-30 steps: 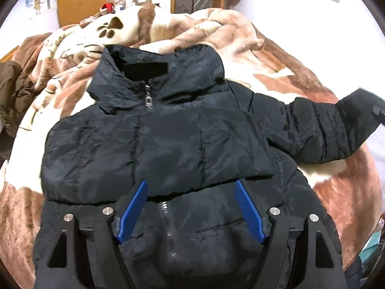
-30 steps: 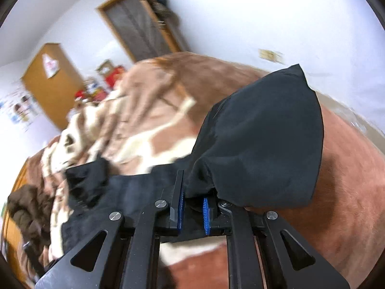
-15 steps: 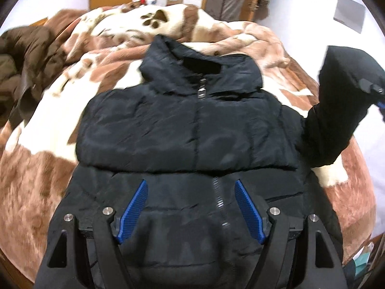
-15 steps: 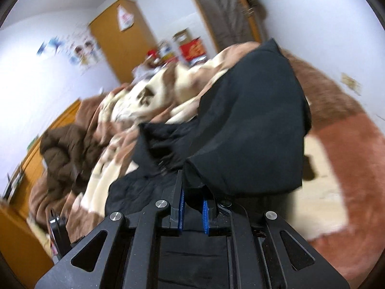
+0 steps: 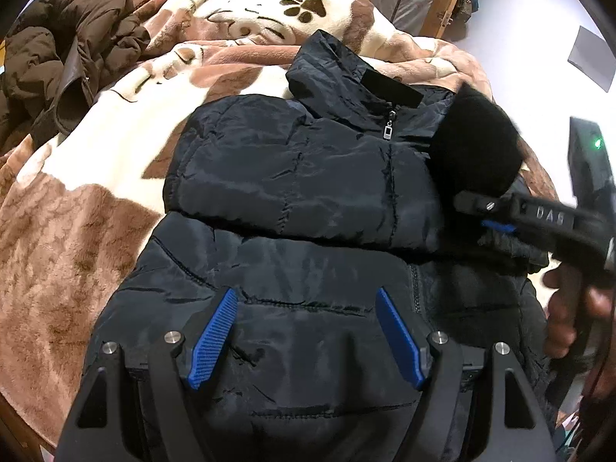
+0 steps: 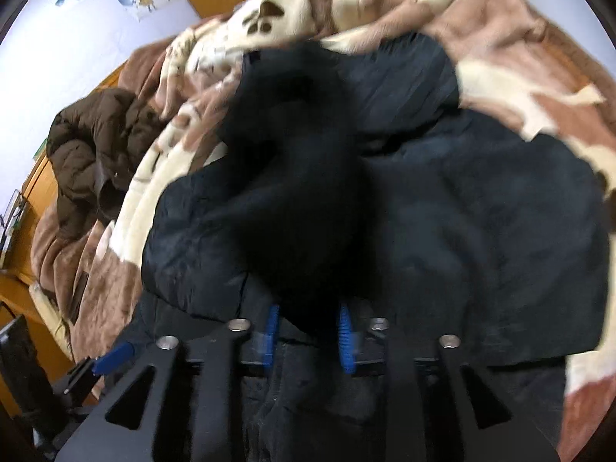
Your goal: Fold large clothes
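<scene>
Blanket (image 5: 77, 238) first, on the far left: it is brown and cream, fluffy, with paw prints, and it covers the bed. A brown coat (image 5: 57, 69) lies bunched up on it, well away from the work.

Next comes the black puffy jacket (image 5: 300, 177). It lies flat in the middle of the blanket, front side up, zipped. Its collar (image 5: 346, 77) points away to the far end of the bed, and its bottom edge is close to the cameras. So its long way runs from near to far.

The left gripper (image 5: 308, 331) hangs over the lower part of the jacket. Its blue fingers are spread wide, with nothing between them.

On the right, a hand (image 5: 577, 319) holds the right gripper (image 6: 308, 337). Its jaws are opening now. The black sleeve (image 6: 300, 192) lies over the jacket's chest, and its end sits between the blue pads, but they look to be letting go of it. This view is blurry, so I can't be sure.

I think the jacket is soft and squashy, and light for how big it is. The shiny cloth looks slippery, and the puffy filling may spring back after a fold. Good spots to pinch are the edges: the cuff, the bottom hem, or the collar, where the cloth is thinner.
</scene>
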A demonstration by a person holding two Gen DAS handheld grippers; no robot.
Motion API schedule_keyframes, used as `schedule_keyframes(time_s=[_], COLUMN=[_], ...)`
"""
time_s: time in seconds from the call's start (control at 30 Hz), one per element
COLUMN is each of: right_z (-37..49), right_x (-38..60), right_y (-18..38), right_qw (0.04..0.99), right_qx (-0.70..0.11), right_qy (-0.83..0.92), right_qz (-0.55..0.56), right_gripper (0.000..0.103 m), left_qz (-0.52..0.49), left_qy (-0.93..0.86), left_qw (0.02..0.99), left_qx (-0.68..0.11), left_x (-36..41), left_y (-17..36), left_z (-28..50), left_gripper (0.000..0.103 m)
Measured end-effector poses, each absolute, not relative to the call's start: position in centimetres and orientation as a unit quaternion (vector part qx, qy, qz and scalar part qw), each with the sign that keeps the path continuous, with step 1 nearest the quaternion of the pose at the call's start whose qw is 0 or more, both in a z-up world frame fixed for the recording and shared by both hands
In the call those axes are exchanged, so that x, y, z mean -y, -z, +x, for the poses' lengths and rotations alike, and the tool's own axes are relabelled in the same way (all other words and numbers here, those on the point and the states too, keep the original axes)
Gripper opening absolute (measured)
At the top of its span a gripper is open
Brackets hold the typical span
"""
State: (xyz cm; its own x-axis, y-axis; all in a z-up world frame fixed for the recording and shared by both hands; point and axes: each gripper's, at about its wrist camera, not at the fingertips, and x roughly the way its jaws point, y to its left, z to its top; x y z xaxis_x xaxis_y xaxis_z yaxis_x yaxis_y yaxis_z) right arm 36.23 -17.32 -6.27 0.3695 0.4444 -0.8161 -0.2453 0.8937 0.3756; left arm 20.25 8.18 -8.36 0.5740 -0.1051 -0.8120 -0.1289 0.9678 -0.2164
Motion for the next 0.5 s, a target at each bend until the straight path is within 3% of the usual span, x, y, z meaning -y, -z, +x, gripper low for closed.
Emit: schedule_keyframes(time_s=[0.03, 0.07, 0.3, 0.5], right_z=[35.9, 35.8, 33.8, 33.4], right_x=[17.4, 17.2, 19.7, 28.6], right_y=[6.3, 6.1, 2.0, 1.6], right_qw=[0.82, 0.819, 0.844, 0.874], right_qx=[-0.52, -0.516, -0.459, -0.445], right_qy=[-0.22, -0.23, -0.258, -0.152], right_qz=[0.099, 0.102, 0.105, 0.12], right_gripper=[0.056, 0.059, 0.059, 0.059], left_qz=[-0.13, -0.133, -0.144, -0.145], left_qy=[-0.007, -0.006, 0.014, 0.051], left_qw=[0.878, 0.879, 0.888, 0.882], left_qx=[-0.46, -0.458, -0.436, -0.446], left_x=[-8.3, -8.3, -7.6, -5.8], left_y=[8.2, 8.0, 5.6, 6.8], left_z=[20.3, 20.3, 21.8, 27.2], left_gripper=[0.077, 0.077, 0.077, 0.08])
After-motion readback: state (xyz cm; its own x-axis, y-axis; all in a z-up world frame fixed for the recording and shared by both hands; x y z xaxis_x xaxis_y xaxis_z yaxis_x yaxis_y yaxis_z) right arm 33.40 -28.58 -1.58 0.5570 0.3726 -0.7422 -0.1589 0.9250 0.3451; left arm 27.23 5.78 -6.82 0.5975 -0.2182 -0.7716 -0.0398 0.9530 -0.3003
